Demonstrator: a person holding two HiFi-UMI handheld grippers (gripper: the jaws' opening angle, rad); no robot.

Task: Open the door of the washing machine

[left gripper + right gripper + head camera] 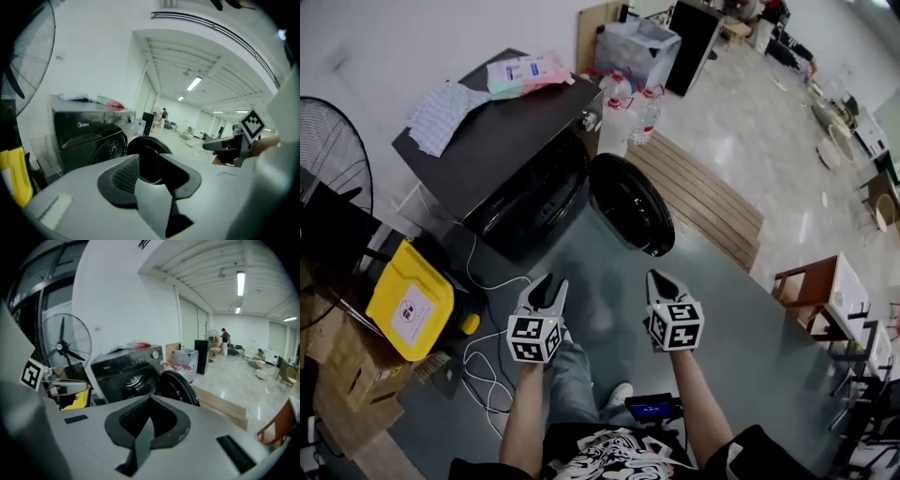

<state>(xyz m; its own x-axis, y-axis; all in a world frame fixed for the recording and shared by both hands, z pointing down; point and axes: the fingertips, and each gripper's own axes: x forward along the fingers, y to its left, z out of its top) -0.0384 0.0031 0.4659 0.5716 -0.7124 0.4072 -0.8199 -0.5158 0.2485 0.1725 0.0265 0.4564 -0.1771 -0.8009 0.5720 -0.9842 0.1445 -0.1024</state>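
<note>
1 round, glossy black door [630,203] ajar

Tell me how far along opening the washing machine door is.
Done: the washing machine has its round door swung wide open, clear of the drum opening. In hand: nothing; the left gripper has its jaws apart and empty, the right gripper has them shut on nothing, both held short of the machine. Left: nothing that shows; the job looks complete.
</note>
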